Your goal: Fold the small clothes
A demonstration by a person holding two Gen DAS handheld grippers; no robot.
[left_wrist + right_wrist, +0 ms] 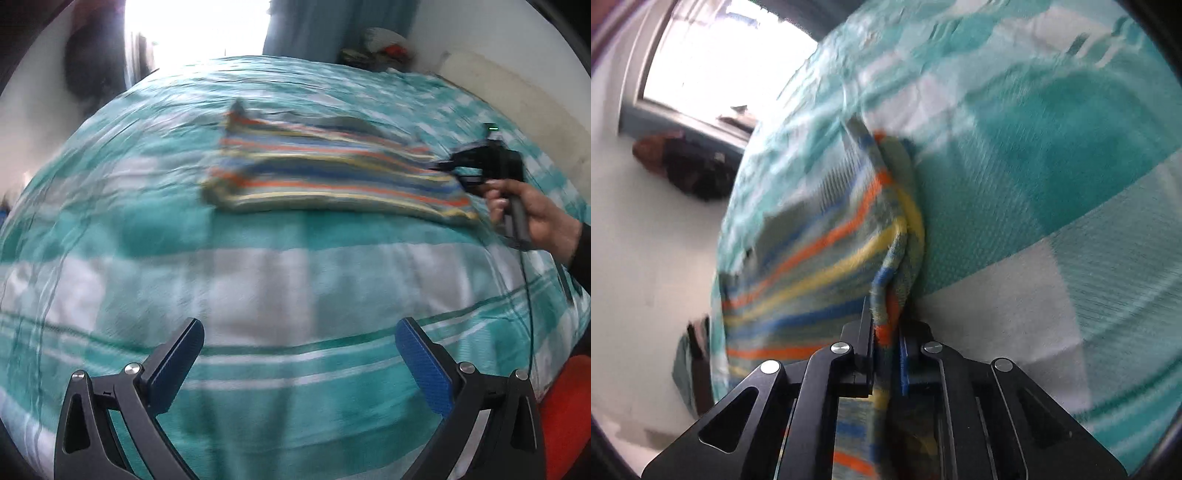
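A small striped garment (332, 177), in orange, blue, yellow and grey, lies folded flat on the teal-and-white checked bedspread (258, 280). My right gripper (452, 168) is at the garment's right edge, held by a hand. In the right wrist view my right gripper (886, 332) is shut on the striped garment (827, 258), pinching its folded edge. My left gripper (299, 343) is open and empty, hovering over the bedspread well in front of the garment. The frames are motion-blurred.
The bedspread (1052, 184) covers the bed. A pillow (517, 99) lies at the far right by the wall. A pile of items (376, 48) sits beyond the bed's far edge, near a blue curtain (314, 26) and a bright window (199, 26).
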